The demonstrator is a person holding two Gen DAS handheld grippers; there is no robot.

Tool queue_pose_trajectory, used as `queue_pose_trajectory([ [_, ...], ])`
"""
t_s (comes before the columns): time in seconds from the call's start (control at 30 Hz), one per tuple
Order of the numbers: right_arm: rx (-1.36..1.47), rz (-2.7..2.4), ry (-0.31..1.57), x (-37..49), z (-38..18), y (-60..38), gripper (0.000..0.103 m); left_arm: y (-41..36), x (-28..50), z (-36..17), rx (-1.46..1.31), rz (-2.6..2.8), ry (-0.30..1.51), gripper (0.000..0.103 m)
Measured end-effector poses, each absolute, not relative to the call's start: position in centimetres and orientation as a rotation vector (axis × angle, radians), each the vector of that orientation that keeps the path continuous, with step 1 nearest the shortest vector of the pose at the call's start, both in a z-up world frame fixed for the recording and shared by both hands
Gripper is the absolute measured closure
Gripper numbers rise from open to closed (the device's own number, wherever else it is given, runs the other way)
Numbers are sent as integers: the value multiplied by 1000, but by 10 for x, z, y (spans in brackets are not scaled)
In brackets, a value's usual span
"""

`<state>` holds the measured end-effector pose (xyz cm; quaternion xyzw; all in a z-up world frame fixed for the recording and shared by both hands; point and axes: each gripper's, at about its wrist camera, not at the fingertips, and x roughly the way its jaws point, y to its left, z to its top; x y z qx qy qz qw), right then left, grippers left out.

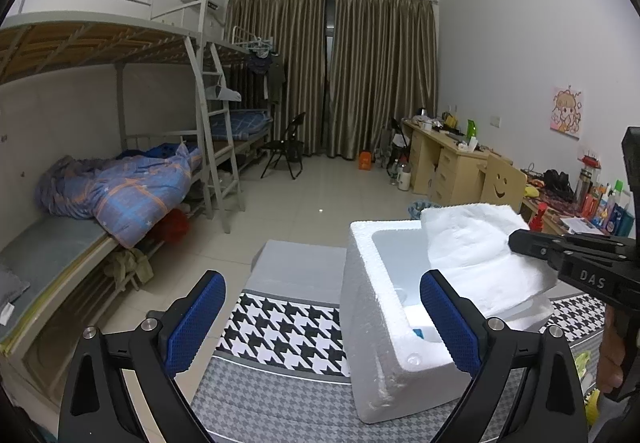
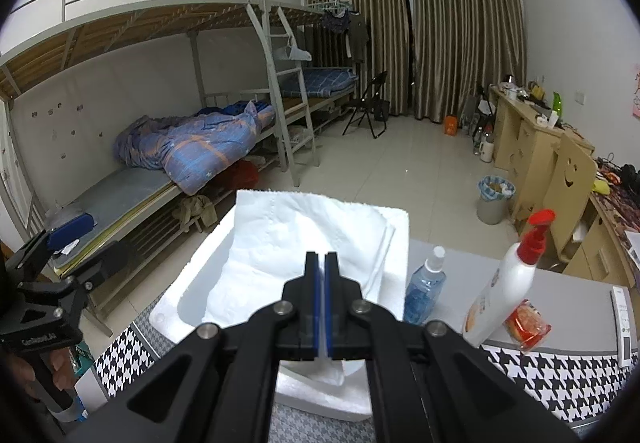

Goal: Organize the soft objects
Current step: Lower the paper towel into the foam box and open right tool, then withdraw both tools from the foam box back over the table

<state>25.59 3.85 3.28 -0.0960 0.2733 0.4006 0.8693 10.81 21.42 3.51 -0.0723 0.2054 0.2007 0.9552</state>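
Note:
A folded white paper towel [image 2: 288, 239] hangs over the open white foam box [image 2: 192, 283], with my right gripper [image 2: 322, 259] shut on its near edge. In the left wrist view the same towel [image 1: 472, 251] droops across the box's far right corner, pinched by the right gripper [image 1: 516, 243] that reaches in from the right. The foam box [image 1: 372, 323] stands on a houndstooth cloth [image 1: 288, 327]. My left gripper [image 1: 322, 323] is open, its blue pads wide apart, the right pad in front of the box's near wall and nothing held. It also shows at the left as the left gripper [image 2: 86, 243].
Right of the box stand a blue spray bottle [image 2: 424, 291], a white pump bottle with a red top [image 2: 508, 283] and a red snack packet [image 2: 528, 323]. A bunk bed [image 2: 180, 151] fills the left side. A waste bin [image 2: 494, 199] and desks [image 2: 520, 139] line the right wall.

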Motion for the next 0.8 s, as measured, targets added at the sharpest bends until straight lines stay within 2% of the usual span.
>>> queue_pose_trajectory([
  [0.13,-188,844,591,261,30,42,99,216,105,35,-151,414,415,5],
  [0.2,-185,853,614,264,28,43,95,217,105,35,-151,414,415,5],
  [0.3,-188,851,627,265,26,45,78,217,104,35,-150,413,414,4],
  [0.37,-197,852,619,263,25,46,61,217,103,35,-148,414,412,4],
  [0.5,-189,857,612,259,28,42,54,218,103,35,-150,410,412,4],
  [0.57,-183,854,592,255,31,38,39,218,101,36,-151,406,412,4],
  [0.8,-181,859,522,238,44,23,19,208,97,39,-139,391,396,4],
])
